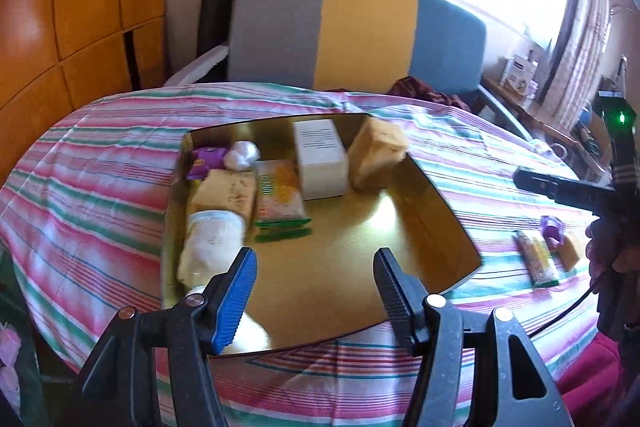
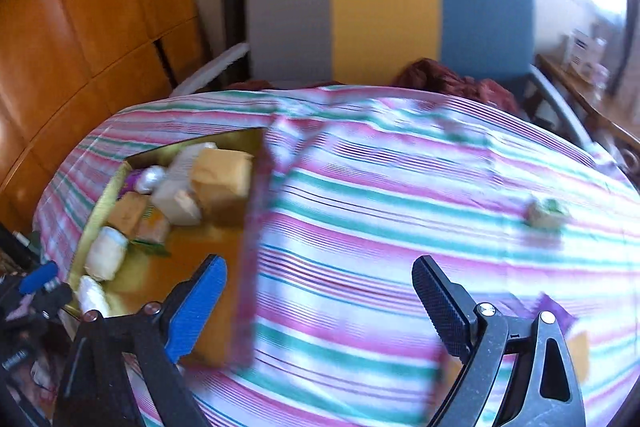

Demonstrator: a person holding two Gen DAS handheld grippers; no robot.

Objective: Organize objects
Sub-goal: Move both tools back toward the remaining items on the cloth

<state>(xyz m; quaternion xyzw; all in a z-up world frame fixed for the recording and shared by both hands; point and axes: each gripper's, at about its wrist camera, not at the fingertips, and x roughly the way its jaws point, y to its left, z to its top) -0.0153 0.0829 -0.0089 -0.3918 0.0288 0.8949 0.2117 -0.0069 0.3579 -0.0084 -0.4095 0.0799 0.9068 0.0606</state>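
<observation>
Surface: a striped cloth (image 1: 100, 155) in pink, green and white covers what looks like a tabletop.
Box: a shallow gold box (image 1: 360, 247) lies open on the cloth; its long axis runs from the near edge toward the chair (image 1: 360, 35) behind.
Inside, left side: a white roll (image 1: 212, 235), a tan block (image 1: 228, 189), a purple packet (image 1: 208, 161) and a white ball (image 1: 241, 154) sit close together.
Inside, middle: an orange and green snack packet (image 1: 280, 195) lies flat, long axis pointing away from the camera.
Inside, far end: a white carton (image 1: 322, 159) stands upright, with a tan bag (image 1: 378, 155) just beside it, tilted.
Outside the box: a long snack bar (image 1: 538, 257) lies on the cloth to the right, long axis running near to far, beside a small purple item (image 1: 552, 227).
Left hand-held gripper (image 1: 316, 291): jaws part-way apart over the near end of the box, nothing between them.
Right hand-held gripper (image 2: 320, 303): jaws spread wide above bare cloth beside the box, holding nothing; the view is blurred.
</observation>
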